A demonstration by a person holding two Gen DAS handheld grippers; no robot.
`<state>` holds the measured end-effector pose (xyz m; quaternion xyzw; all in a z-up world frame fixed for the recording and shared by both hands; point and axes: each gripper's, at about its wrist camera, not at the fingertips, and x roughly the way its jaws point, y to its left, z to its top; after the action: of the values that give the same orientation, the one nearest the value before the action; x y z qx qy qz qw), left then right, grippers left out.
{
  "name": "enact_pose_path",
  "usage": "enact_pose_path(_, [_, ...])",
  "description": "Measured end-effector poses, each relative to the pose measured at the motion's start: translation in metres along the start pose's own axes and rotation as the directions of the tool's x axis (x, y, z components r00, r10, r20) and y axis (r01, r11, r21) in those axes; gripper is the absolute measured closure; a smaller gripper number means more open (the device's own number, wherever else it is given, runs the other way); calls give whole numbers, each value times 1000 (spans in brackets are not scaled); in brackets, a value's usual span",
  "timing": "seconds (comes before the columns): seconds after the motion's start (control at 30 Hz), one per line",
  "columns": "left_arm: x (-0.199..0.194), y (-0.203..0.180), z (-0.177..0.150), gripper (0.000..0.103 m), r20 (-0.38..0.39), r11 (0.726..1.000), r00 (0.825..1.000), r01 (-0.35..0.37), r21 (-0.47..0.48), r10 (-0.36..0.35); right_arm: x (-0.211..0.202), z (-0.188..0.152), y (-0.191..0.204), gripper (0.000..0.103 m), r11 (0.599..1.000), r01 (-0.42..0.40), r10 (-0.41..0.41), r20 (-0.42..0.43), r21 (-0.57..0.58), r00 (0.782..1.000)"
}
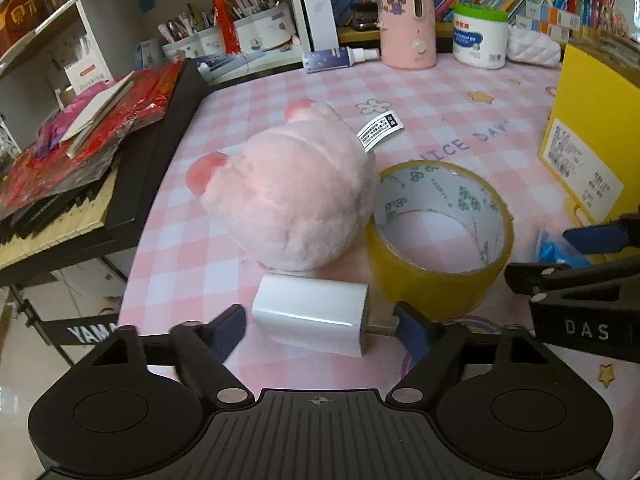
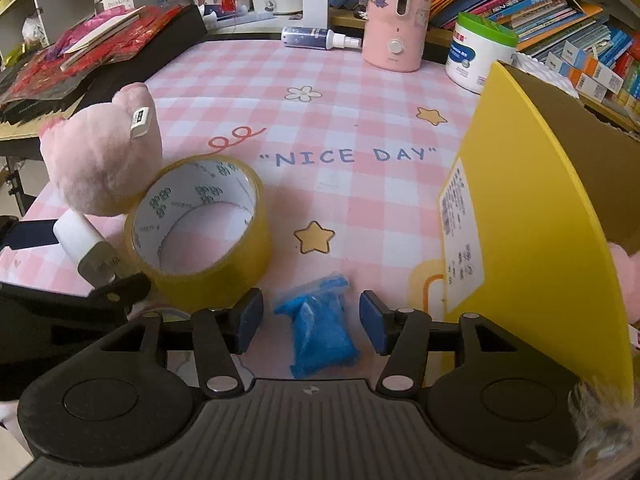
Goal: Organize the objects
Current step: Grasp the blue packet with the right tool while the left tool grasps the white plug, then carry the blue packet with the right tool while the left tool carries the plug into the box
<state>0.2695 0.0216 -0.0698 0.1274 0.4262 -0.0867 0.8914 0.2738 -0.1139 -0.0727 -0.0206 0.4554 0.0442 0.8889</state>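
**Mei:** Charger first: where is the white charger (image 1: pixel 310 318) now?

**Jon:** It lies on its side on the pink checked tablecloth (image 1: pixel 432 92), between the two blue pads of the left gripper (image 1: pixel 320 330). The jaws are spread; the right pad is at the plug prongs, the left pad is just beside the body and I cannot tell if it touches.

**Mei:** What is around it?

**Jon:** The pink plush toy (image 1: pixel 296 200) is right behind it, and the roll of yellow tape (image 1: pixel 438 236) stands just beside the plush, flat on the cloth.

**Mei:** And the other hand?

**Jon:** The right gripper (image 2: pixel 312 322) has its jaws spread too, one pad on each side of a small blue plastic bag (image 2: pixel 322 334), which lies on the cloth. The pads do not press it.

**Mei:** Where is the box?

**Jon:** The yellow cardboard box (image 2: pixel 532 200) is open and stands near the right of the bag.
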Motion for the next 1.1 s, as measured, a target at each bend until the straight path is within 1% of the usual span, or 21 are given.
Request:
enact_pose_path(0.03, [-1,0,0,34,3,1000,1000,14,-6,-14,-1,-1,0,51,1000,2,-2,0,0,1000])
enact_pose_path(0.1, [-2,0,-1,35,0,1000,1000,13,-12,-13,-2,-2,-1,53,1000,1,-1,3,-1,1000])
enact_pose_path(0.17, [-6,2,-2,35,-2,999,1000,15,-35,-15,-2,-2,-1,70,1000,-18,18,6,-5,1000])
enact_pose_path(0.27, [-20,4,-4,35,22,998,999,27,-60,-26,-6,-3,1,73,999,-50,50,0,-13,999])
enact_pose_path(0.47, [-54,5,-8,35,85,993,996,47,-107,-38,-28,-4,7,74,997,-60,63,66,-40,996])
enact_pose_path(0.67, [-94,9,-20,35,155,987,987,61,-147,-38,-58,-8,10,74,995,-81,88,127,-59,988])
enact_pose_path(0.8, [-112,10,-33,35,178,982,983,72,-173,-41,-76,-18,16,75,993,-80,93,165,-85,982])
enact_pose_path(1.1, [-147,5,-69,35,205,982,977,101,-161,-67,-111,-48,28,75,995,-59,73,188,-78,979])
